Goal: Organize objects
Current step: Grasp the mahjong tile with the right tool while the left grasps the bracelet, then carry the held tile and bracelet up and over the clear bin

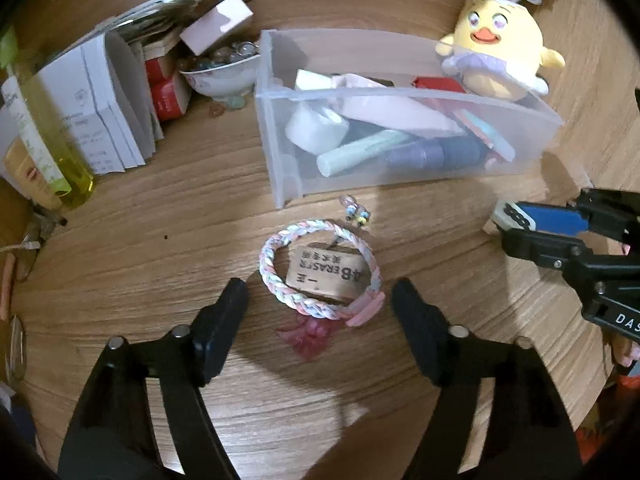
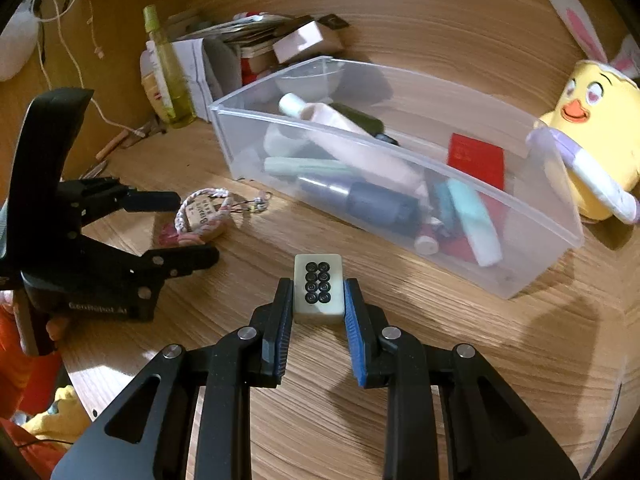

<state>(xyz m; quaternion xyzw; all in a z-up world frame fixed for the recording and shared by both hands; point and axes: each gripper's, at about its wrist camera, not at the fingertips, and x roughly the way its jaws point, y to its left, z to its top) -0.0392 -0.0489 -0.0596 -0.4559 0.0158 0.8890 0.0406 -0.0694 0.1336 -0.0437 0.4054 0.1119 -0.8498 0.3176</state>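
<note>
Right tool (image 2: pixel 319 312) pinching cream mahjong tile with black circles (image 2: pixel 319 289); left tool (image 1: pixel 318 312) spread around pastel braided bracelet (image 1: pixel 320 276) on wooden worktop (image 1: pixel 160 264)

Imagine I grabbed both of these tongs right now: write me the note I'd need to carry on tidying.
Right gripper: shut on a mahjong tile, on or just above the table, not yet at the clear bin.
Left gripper: open, empty, one finger either side of the braided bracelet and the eraser lying inside its ring; pads not touching.
Done: the bin already holds tubes, bottles and a red card.
Left: drop the tile in the bin, then pick up the bracelet, the eraser and the small bead charm beside them. The yellow plush chick leans against the bin's far end.
</note>
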